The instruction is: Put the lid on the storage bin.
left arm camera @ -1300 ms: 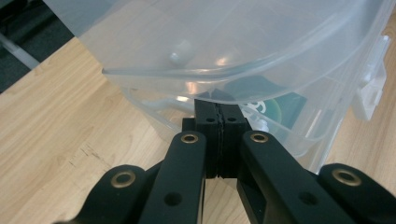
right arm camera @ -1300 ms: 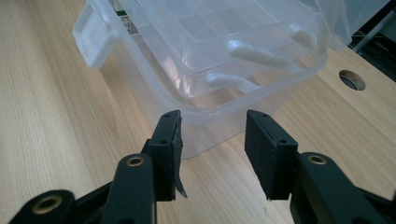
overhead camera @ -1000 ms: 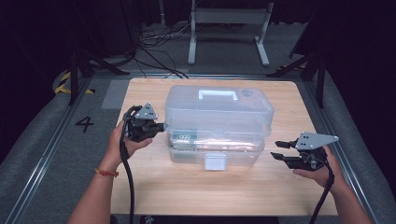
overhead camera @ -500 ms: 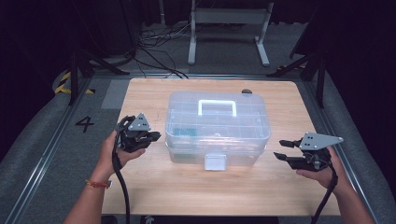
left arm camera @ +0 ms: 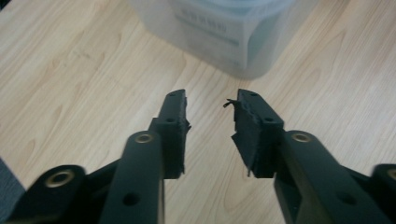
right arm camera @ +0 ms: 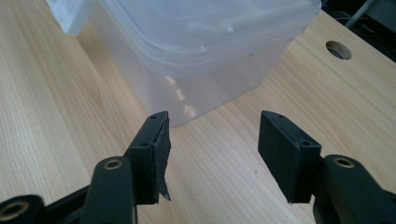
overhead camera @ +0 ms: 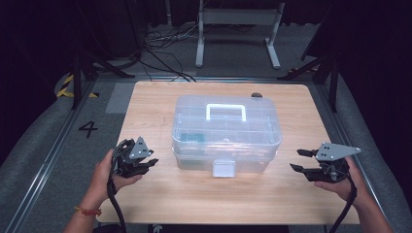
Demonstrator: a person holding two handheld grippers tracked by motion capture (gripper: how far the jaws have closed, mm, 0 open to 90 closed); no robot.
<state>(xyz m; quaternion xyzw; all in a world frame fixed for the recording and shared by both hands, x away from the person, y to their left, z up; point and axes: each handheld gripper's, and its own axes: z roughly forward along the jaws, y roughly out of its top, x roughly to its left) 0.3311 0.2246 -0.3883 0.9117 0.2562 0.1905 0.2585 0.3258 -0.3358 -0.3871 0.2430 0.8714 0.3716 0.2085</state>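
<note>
A clear plastic storage box with a white handle on its lid and a front latch stands in the middle of the wooden table. The lid lies flat on it. My left gripper hovers left of the box's front corner, apart from it. Its jaws have just been opening and stand open with nothing between them, the box corner ahead. My right gripper is right of the box, its jaws also just opening, open and empty, facing the box's side.
A round hole sits in the tabletop behind the box. Beyond the table are a metal stand and floor cables. A rail and a painted "4" lie to the left. Bare wood runs along the front edge.
The lid, raised a second ago with my left gripper at the box's left side, now lies down. The left gripper has let go, opened and drawn back toward the person. The right jaws have widened slightly.
</note>
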